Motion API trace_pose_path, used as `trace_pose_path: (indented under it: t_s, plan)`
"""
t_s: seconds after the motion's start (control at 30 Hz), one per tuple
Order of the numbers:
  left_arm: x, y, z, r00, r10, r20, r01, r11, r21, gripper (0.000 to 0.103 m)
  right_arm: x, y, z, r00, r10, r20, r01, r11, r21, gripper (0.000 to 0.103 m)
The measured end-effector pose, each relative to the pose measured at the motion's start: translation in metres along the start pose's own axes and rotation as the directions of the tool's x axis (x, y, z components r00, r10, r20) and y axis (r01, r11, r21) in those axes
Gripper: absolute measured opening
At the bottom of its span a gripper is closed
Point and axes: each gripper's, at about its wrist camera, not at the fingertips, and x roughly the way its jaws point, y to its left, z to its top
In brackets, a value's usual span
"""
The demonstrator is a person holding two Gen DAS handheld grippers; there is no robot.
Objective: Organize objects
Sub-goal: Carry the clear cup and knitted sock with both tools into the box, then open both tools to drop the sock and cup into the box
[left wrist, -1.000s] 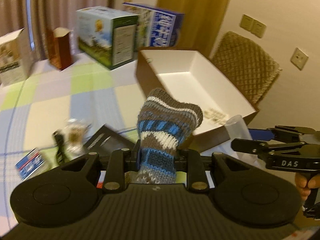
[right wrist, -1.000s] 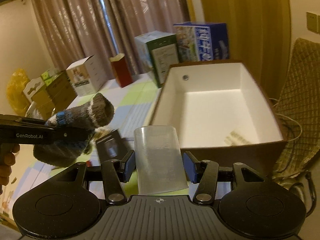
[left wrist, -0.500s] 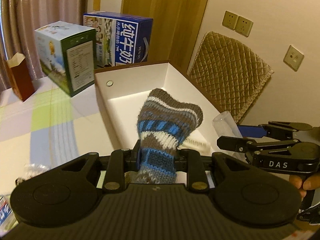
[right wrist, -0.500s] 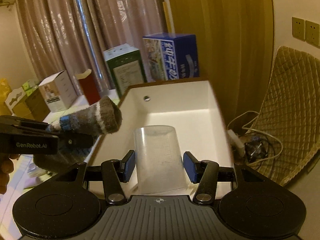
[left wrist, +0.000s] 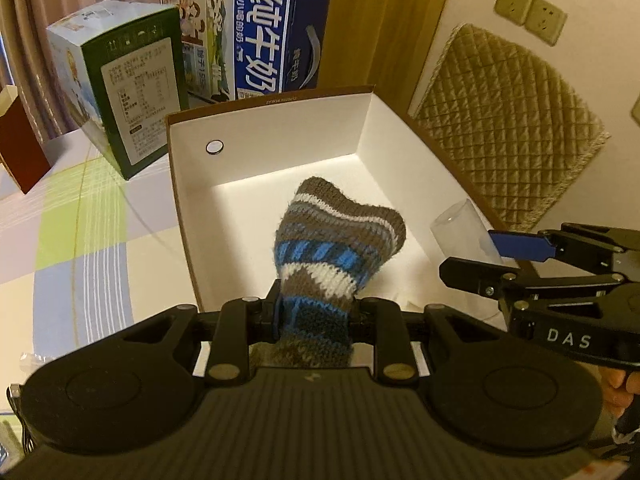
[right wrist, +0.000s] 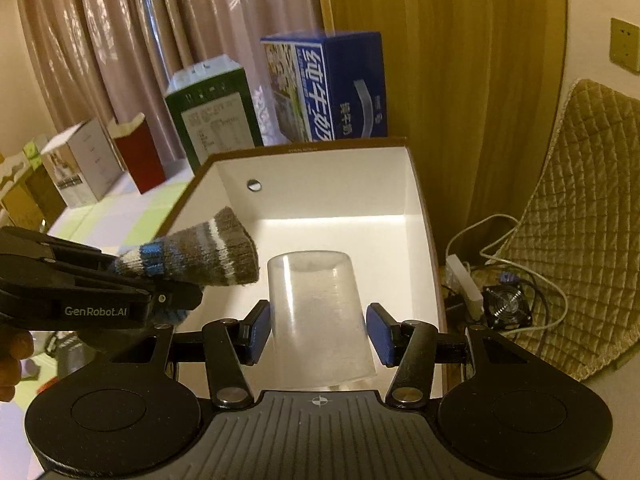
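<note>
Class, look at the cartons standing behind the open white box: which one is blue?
The blue milk carton, with large white Chinese characters, standing rightmost behind the white box. The carton beside it is green.

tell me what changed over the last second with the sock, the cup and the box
Both hands carried their loads in over the open box: it now fills both views, with the sock and clear cup above its white floor. Nothing was let go: the left gripper keeps its fingers on the sock, the right gripper on the cup.

Grey-blue-white striped sock (left wrist: 336, 240), white-lined brown box (left wrist: 360, 128)
</note>
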Motion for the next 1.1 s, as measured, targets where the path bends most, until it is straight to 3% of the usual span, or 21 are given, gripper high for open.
trace_pose_path:
  t_s: [0.37,0.53,0.6,0.67,1.03,1.1]
  plan:
    - [0.041,0.001,0.023,0.997,0.064,-0.039,-0.063,0.998,0.026,0.023,0.033,-0.011,0.013,0.999,-0.02,-0.028,0.019,0.999,-0.033,0.049]
    - [0.053,-0.001,0.032,0.996,0.086,-0.019,-0.085,0.995,0.061,0.024,0.04,-0.013,0.017,0.999,-0.025,-0.029,0.024,0.999,-0.044,0.049]
    - [0.055,-0.001,0.035,0.996,0.088,-0.012,-0.087,0.994,0.072,0.027,0.042,-0.015,0.018,0.999,-0.029,-0.03,0.028,0.999,-0.047,0.049]
    - [0.057,0.0,0.037,0.995,0.101,-0.004,-0.101,0.992,0.08,0.038,0.044,-0.016,0.019,0.999,-0.031,-0.031,0.029,0.998,-0.051,0.049]
    - [0.056,0.008,0.039,0.994,0.11,0.002,-0.11,0.99,0.094,0.051,0.059,-0.014,0.022,0.997,-0.072,-0.009,0.07,0.991,-0.114,0.05]
    - [0.055,0.01,0.038,0.994,0.105,0.003,-0.105,0.99,0.091,0.054,0.06,-0.014,0.022,0.997,-0.077,0.006,0.077,0.989,-0.124,0.057]
